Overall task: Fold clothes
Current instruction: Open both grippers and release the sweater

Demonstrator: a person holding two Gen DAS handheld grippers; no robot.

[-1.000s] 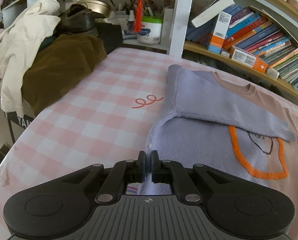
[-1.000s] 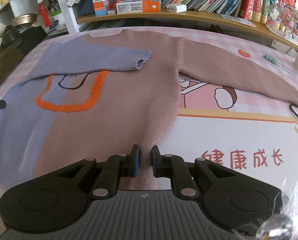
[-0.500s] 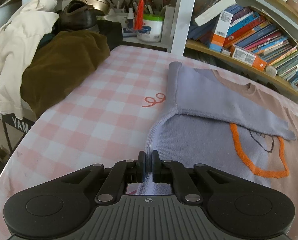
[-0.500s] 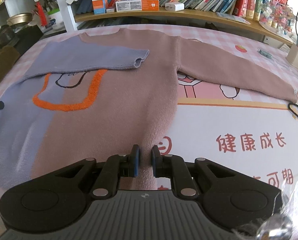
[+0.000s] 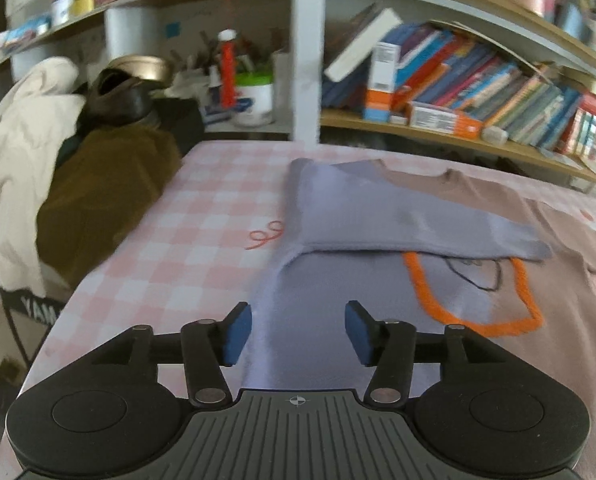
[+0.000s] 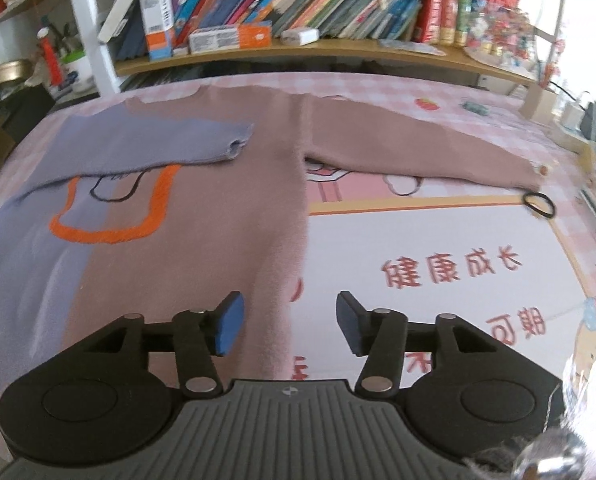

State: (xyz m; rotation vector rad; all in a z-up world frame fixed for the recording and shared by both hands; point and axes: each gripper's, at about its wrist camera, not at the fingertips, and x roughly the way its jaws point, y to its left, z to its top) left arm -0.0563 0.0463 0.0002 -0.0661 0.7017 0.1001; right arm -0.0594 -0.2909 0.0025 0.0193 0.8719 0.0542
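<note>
Left wrist view: left hand-held gripper (image 5: pixel 298 332) spread, holding nothing, over the lilac hem side of the sweater (image 5: pixel 338 300). Sweater flat on the table (image 5: pixel 202 216), lilac sleeve (image 5: pixel 398 220) folded across the chest. Right hand-held gripper (image 6: pixel 286 322) spread, empty, at the brown hem. Risk: brown sleeve (image 6: pixel 418 152), still outstretched from the sweater, trails; uneven pinches skew the fold.

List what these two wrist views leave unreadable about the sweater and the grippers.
- Sweater bottom hem: hidden in both views behind the gripper bodies.
- Black line drawing inside the orange outline: its top lies under the folded purple sleeve; blurred in the left view.
- Whether the left gripper and right gripper, both open, touch the fabric: the views cannot show height.
- Brown sleeve cuff: too small and blurred.
</note>
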